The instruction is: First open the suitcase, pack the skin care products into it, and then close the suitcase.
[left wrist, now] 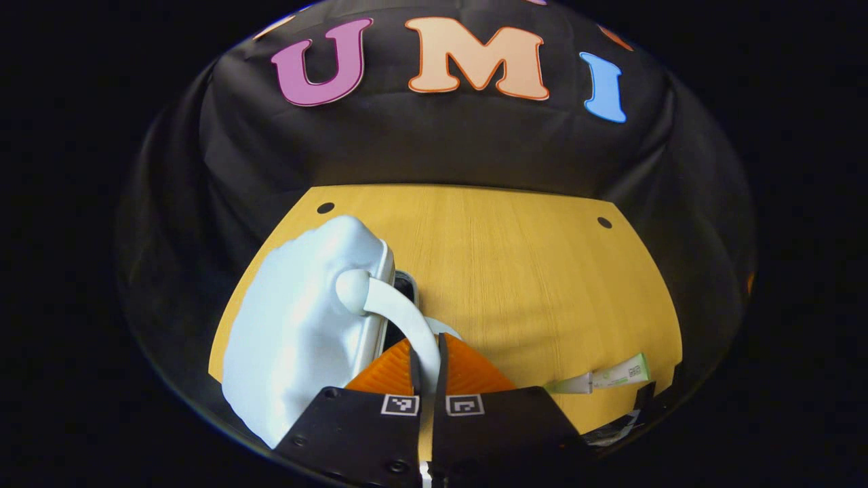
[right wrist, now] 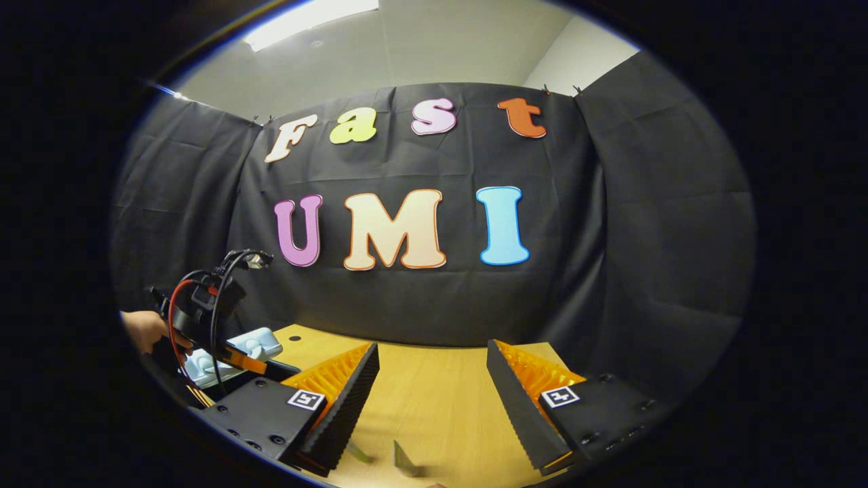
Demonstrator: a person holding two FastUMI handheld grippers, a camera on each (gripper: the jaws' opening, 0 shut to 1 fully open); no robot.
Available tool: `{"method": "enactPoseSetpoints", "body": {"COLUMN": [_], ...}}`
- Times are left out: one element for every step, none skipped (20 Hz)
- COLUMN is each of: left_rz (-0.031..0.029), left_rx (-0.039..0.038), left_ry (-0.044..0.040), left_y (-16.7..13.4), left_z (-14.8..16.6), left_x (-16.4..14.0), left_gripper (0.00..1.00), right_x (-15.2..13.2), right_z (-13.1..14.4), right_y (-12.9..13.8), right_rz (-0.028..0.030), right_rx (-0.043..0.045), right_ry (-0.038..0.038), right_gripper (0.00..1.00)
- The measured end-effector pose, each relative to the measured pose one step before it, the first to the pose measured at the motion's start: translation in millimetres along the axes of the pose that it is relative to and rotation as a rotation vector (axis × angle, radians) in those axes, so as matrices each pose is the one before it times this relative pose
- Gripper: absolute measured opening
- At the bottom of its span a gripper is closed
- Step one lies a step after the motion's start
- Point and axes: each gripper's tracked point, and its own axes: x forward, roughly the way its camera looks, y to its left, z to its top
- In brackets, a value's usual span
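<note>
Item, at the left of the wooden table [left wrist: 542, 271]: a small pale-blue hard-shell suitcase [left wrist: 291, 332], lying near the table's left edge, its lid raised only a crack so that a dark gap showed along the seam. Item, its curved white handle [left wrist: 400, 318], on which the left gripper [left wrist: 427, 369] was clamped, both fingers pressed close together about the strap. The shell looked rigid, smooth and light; judged likely to slide on the wood if pulled sideways, so the handle seemed the surest hold for lifting the lid. Item, right of the suitcase and well apart from it: a slim white-and-green tube [left wrist: 603, 377] of skin care product, lying flat near the table's front-right edge; judged soft and squeezable, best pinched gently across its body. Item, the right gripper [right wrist: 434, 407], held above the table with its fingers wide apart and nothing between them. In its view the person's hand [right wrist: 142, 329] held the left gripper at the suitcase.
</note>
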Motion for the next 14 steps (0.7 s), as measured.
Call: {"method": "enactPoseSetpoints", "body": {"left_rz": [-0.01143,-0.01327,-0.01067,-0.00664,-0.00124,-0.00007,0.00728,0.01112,0.01412,0.02023,0.02299,0.02483,0.02521,0.01935], "left_rx": [-0.00817,-0.00812,-0.00772,-0.00583,-0.00811,0.00028,-0.00142,-0.00508,0.00005,-0.00173,0.00426,0.00920,0.00405,0.00144], "left_ry": [-0.01123,-0.02270,-0.01885,-0.00631,-0.01815,-0.01946,-0.01215,-0.01635,-0.00881,-0.01471,-0.01655,-0.01002,-0.01067,-0.00845], "left_y": [7.94,9.51,11.05,11.17,13.56,14.98,17.39,18.33,19.71,20.26,20.42,20.44,20.77,19.89], "left_z": [7.12,6.78,8.36,5.72,9.42,11.53,8.32,4.84,7.17,4.20,6.24,3.02,2.35,2.72], "left_x": [-9.08,-10.52,-10.16,-10.15,-7.22,-5.29,-3.73,-3.44,-3.26,-2.49,-1.76,0.32,2.77,1.64], "left_gripper": [0.00,0.00,0.00,0.00,0.00,0.00,0.00,0.00,0.00,0.00,0.00,0.00,0.00,0.00], "right_x": [2.41,1.94,1.04,0.53,1.35,3.26,3.64,1.56,2.87,2.68,2.49,1.16,2.22,1.42], "right_z": [-1.13,-5.79,-1.61,2.78,2.64,0.75,1.64,-0.54,0.17,-0.53,-1.12,-1.07,-1.56,-0.72], "right_y": [7.40,11.18,11.16,10.87,9.55,9.94,8.54,8.95,8.17,8.55,7.53,7.50,7.64,6.15], "right_rz": [0.00299,0.00869,0.01065,0.00842,0.00752,0.00574,0.00351,0.00198,0.00028,-0.00072,-0.00528,-0.00563,-0.00612,-0.00960], "right_rx": [-0.00321,0.00208,0.00312,-0.00159,-0.00620,-0.00643,-0.00215,0.00264,0.00501,0.00282,-0.00165,-0.00220,-0.00184,0.00102], "right_ry": [0.00287,0.01083,0.00604,-0.00472,-0.00603,-0.00498,-0.00332,-0.00228,0.00047,0.00114,0.00128,-0.00009,0.00131,-0.00113], "right_gripper": [0.99,0.99,1.00,0.99,0.99,0.99,0.99,0.99,0.99,0.99,0.99,0.99,0.99,0.99]}}
